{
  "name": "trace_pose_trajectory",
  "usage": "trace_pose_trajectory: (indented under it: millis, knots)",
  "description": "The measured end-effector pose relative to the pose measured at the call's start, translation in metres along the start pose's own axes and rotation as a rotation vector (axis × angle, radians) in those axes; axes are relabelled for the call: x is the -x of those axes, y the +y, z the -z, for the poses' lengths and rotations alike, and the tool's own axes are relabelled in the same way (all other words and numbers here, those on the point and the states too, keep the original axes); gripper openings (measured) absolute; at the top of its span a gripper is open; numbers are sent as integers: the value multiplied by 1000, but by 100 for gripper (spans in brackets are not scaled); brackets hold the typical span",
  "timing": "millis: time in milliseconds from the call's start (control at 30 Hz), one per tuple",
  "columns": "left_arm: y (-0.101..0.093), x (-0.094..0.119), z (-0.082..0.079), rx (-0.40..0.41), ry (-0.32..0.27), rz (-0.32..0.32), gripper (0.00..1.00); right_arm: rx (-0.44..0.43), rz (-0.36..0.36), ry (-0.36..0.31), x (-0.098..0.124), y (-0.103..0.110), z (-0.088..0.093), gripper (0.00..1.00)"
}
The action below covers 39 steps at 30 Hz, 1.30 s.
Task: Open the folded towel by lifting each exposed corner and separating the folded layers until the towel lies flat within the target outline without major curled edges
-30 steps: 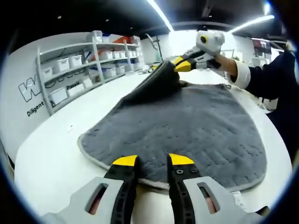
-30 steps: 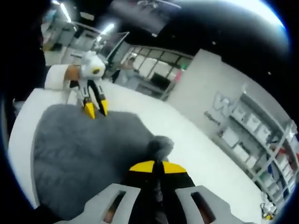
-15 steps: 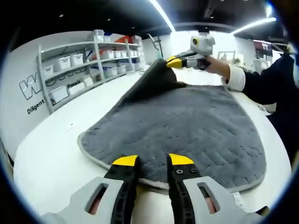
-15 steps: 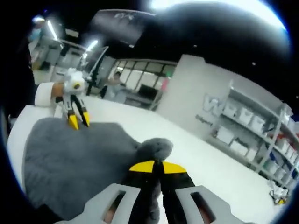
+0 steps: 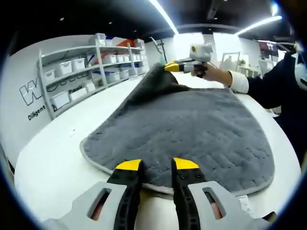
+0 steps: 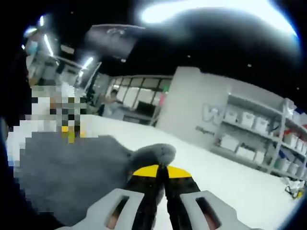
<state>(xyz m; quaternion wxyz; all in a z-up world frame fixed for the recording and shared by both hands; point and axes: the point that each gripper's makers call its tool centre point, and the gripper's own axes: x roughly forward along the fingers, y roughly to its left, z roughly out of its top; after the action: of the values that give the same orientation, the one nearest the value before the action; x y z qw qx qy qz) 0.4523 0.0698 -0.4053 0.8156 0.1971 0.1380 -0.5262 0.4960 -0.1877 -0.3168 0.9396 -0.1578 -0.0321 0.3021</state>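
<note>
A dark grey towel (image 5: pixel 192 129) with a pale hem lies spread on the white table (image 5: pixel 62 148). My left gripper (image 5: pixel 157 165) rests open at its near edge, yellow tips over the hem with nothing between them. At the far end my right gripper (image 5: pixel 171 66) is shut on the towel's far corner and holds it up off the table, so the cloth rises in a tent. In the right gripper view the jaws (image 6: pixel 160 170) are closed with a grey fold of towel (image 6: pixel 151 154) bulging above them, and the towel (image 6: pixel 72 163) spreads away to the left.
Shelves with white bins (image 5: pixel 81 67) line the wall to the left of the table. A person's dark sleeve and white cuff (image 5: pixel 261 81) reach in from the right. Bare white tabletop (image 6: pixel 240 191) runs beside the towel. A person (image 6: pixel 112 98) stands far off by the windows.
My right gripper has raised the far towel corner higher and carried it a little further away and to the left. The left gripper has not moved.
</note>
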Motion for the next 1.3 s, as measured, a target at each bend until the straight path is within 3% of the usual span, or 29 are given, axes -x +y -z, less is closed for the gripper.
trace_pose_trajectory:
  millis: [233,467,800,833,1067,1133,1300]
  knots:
    - [0,-1,-1,-9,-6,1,23,-100,-6,-20,2,-8,6,0]
    - [0,-1,-2,-16,-12,2,23,-103,-67,5,6,-3,20,0]
    - [1,-1,-2,-6,-24,7,23,-164,-80,9,-5,-12,37,0]
    - [1,-1,-2,-5,-25,8,23,-167,-82,13,-9,-20,39,0]
    - [1,-1,-2,-5,-28,8,23,-141,-72,28,-16,-30,46,0]
    - [1,-1,-2,-5,-29,8,23,-127,-62,52,-21,-41,54,0]
    - [1,-1,-2,-7,-28,8,23,-30,-49,109,-28,-45,65,0]
